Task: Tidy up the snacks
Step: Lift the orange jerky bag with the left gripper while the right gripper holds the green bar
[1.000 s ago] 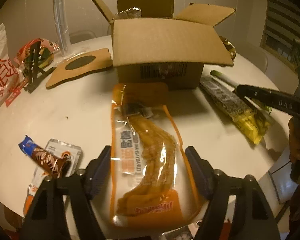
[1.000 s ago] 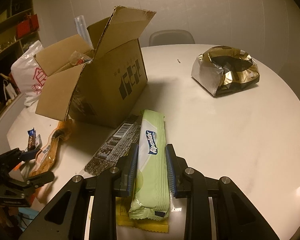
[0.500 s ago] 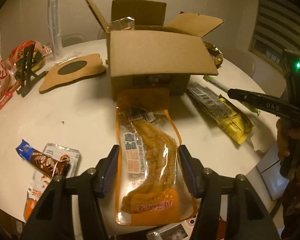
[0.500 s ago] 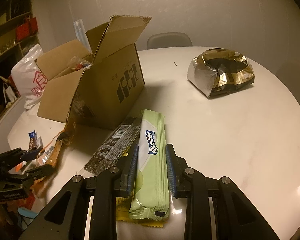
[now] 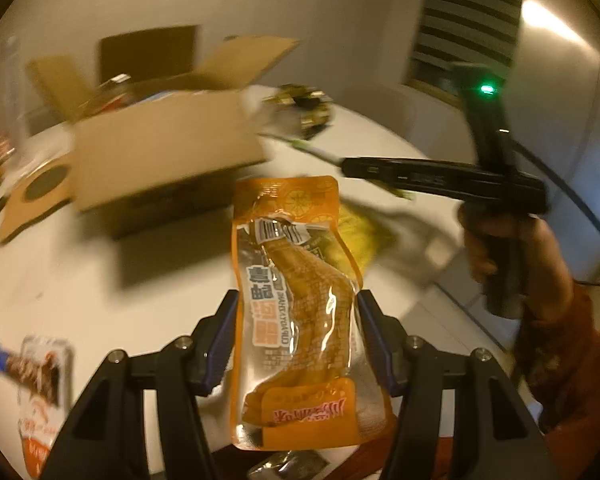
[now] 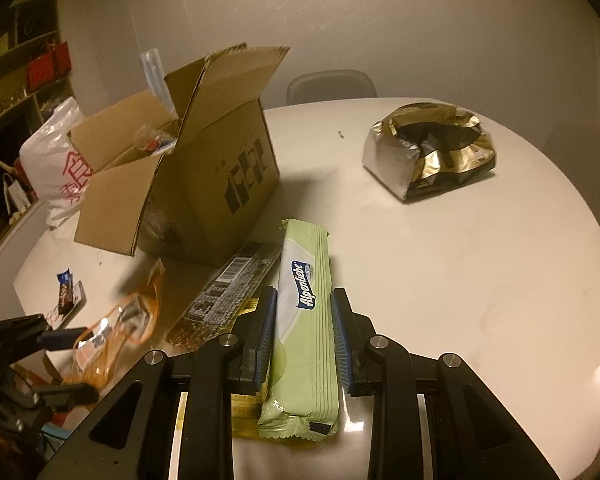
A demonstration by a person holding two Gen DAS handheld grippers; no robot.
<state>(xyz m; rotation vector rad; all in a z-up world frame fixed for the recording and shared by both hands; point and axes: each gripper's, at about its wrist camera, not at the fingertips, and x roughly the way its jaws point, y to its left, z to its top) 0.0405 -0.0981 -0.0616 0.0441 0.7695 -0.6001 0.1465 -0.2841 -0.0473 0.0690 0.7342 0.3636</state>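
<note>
The left claw grips an orange snack pouch by its long edges, pads pressed into both sides, and holds it lifted off the worktop; the blur around it suggests it is travelling toward the open cardboard box, which already has wrappers inside. The edge grip keeps the flat pouch from folding and lets it drop in lengthwise. The right claw straddles a green Alpenliebe pack lying on the worktop just beside the box, partly over a dark striped packet and a yellow one; its pads sit at the pack's sides, apparently closed on it, ready for the next lift. A gold foil bag waits well apart, and small wrappers lie near the worktop's edge
</note>
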